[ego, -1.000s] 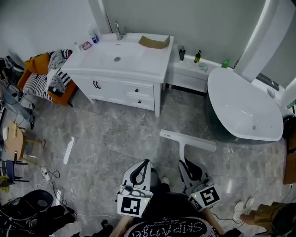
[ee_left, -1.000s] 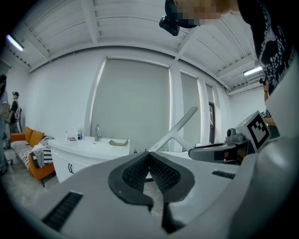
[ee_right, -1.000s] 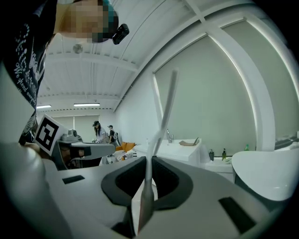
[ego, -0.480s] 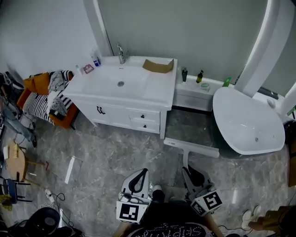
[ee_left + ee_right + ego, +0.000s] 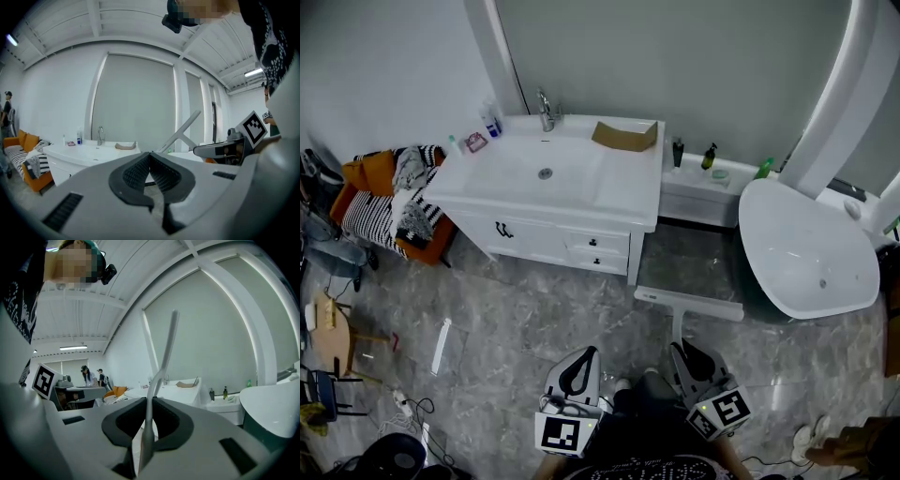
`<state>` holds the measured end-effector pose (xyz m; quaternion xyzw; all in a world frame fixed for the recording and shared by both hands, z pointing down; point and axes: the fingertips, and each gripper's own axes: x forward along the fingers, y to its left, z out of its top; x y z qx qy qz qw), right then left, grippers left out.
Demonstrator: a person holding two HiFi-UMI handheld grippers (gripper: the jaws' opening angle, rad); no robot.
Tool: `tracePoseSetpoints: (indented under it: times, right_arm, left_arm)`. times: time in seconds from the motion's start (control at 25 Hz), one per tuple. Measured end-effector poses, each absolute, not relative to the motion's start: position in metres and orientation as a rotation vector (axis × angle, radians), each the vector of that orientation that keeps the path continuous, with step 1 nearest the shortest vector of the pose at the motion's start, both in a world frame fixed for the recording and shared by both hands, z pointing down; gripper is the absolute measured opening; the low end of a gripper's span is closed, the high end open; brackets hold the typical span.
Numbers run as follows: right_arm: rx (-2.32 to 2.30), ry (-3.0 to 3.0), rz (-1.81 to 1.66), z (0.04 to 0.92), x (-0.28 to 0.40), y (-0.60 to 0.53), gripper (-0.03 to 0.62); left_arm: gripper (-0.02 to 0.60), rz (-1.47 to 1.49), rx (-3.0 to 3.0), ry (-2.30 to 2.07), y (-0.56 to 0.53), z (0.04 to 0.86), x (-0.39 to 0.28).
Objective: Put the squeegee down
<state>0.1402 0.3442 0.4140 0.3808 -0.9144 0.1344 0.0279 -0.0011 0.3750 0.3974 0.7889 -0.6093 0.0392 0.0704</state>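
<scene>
- Plainly, the squeegee (image 5: pixel 687 305) is in the right gripper (image 5: pixel 683 350): its jaws are closed most of the way onto the thin handle, pads pressing it from both sides.
- From those jaws the handle runs straight out ahead, away from the person, and tilts somewhat upward in the right gripper view. The long blade sits crosswise at the far end, so the tool forms a T with its stem in the grip.
- Nothing supports the blade; it hangs in the air over the floor (image 5: pixel 534 309), ahead of the right gripper.
- Just to the right gripper's left is the left gripper (image 5: pixel 580 364), jaws brought together with nothing between them. It is apart from the squeegee, so the right hand is both the nearer one and the only one carrying.
- Further ahead and to the left stands the vanity (image 5: pixel 581 202); ahead and to the right, the bathtub (image 5: pixel 811 253). Either, or the floor below, could likely take the tool, and I cannot tell which is meant.
- Setting it down probably means lowering the blade end until it rests, then parting the right jaws.
- Count: one squeegee, two grippers, one vanity, one bathtub.
</scene>
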Motion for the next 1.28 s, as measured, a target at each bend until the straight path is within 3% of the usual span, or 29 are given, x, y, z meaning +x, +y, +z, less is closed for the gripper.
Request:
tracePoseSetpoints:
  times: [1.28]
  right_arm:
    - [1.088,-2.814,0.483,0.428,0.143,0.133,0.054]
  left_arm:
    - [0.005,0.085,2.305,-1.903,0.166,0.399,0.002]
